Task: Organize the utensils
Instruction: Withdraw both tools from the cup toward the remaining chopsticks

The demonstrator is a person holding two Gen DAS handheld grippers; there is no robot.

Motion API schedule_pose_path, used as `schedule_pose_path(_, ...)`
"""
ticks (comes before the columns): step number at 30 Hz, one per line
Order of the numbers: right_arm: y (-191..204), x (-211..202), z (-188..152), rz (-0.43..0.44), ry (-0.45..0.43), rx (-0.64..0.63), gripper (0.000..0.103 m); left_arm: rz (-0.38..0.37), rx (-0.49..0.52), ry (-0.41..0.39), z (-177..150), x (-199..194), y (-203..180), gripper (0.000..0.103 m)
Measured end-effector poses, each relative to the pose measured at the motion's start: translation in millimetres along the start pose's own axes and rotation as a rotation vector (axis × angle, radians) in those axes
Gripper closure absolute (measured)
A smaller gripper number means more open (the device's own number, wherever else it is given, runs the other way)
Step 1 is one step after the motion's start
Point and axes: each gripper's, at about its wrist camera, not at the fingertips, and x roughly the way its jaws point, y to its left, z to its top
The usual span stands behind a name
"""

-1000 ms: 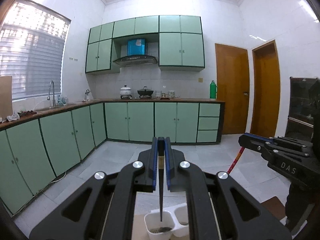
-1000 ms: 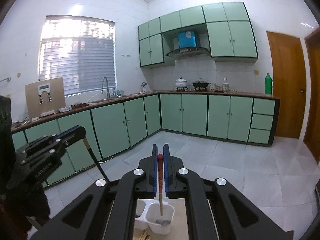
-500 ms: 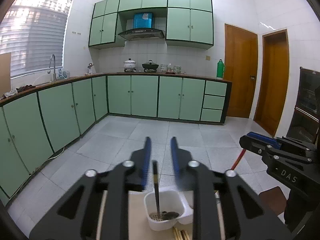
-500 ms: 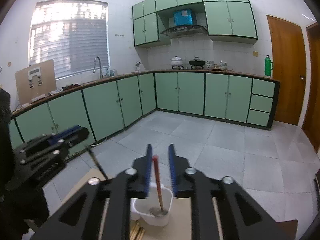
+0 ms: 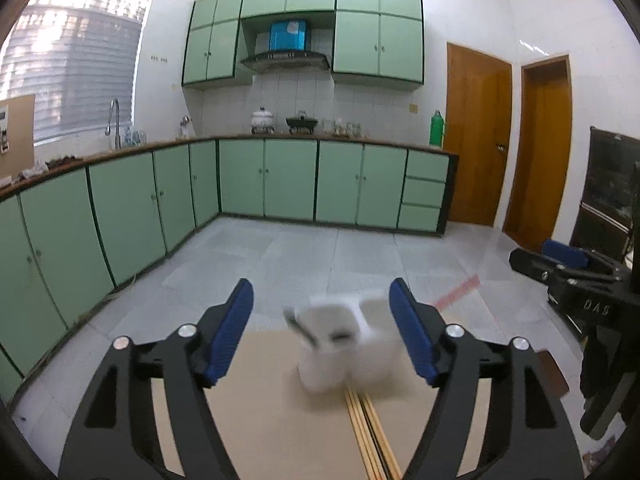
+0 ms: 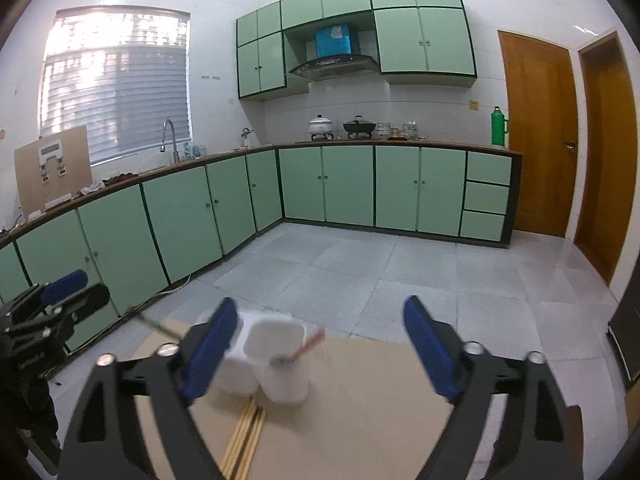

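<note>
Left wrist view: the left gripper [image 5: 322, 326] has its blue-padded jaws standing wide apart; they have just been opening, and nothing is clamped between them. Ahead of the jaws, on a light brown tabletop [image 5: 260, 408], stands a white two-compartment utensil holder [image 5: 340, 354], blurred by motion. A dark-handled utensil [image 5: 302, 328] leans in its left compartment, free of the pads. Wooden chopsticks [image 5: 370, 428] lie flat on the tabletop just in front of the holder, running toward the camera. At the right edge the right gripper [image 5: 560, 268] appears side-on, with a faint red streak [image 5: 458, 292] of a blurred handle beside it. Behind are green base cabinets [image 5: 288, 184], a tiled floor and two wooden doors.

Right wrist view: the right gripper [image 6: 320, 344] is also spread wide, its jaws having just been opening, and it grips nothing. The white utensil holder [image 6: 276, 360] stands on the tabletop [image 6: 360, 420] between the pads, nearer the left one. A red-handled utensil [image 6: 306, 348] rests in the right compartment, tilted right, clear of both pads. The dark-handled utensil [image 6: 160, 326] sticks out to the left of the holder. The chopsticks [image 6: 246, 432] lie in front of the holder. The left gripper [image 6: 76, 292] shows at the left edge.
</note>
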Motion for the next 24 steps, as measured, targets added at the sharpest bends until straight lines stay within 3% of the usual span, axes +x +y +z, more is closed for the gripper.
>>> schedule_pose_path(14,21.6,-37.2,-152.7,-0.042,0.211,0.01,0.011,0.079,-0.039,0.299,-157.1,-31.8,17.2,0.028)
schedule_pose_path(20,39.6,-34.6,-199.0,-0.033,0.313,-0.002,0.011,0.093,-0.025,0.401,-199.9,-32.5,18.8,0.028)
schedule_pose_path(24,52.5,-30.5,-219.0,-0.006,0.372,-0.02,0.014,0.099,-0.025,0.437,-211.3,-30.6,20.6,0.026)
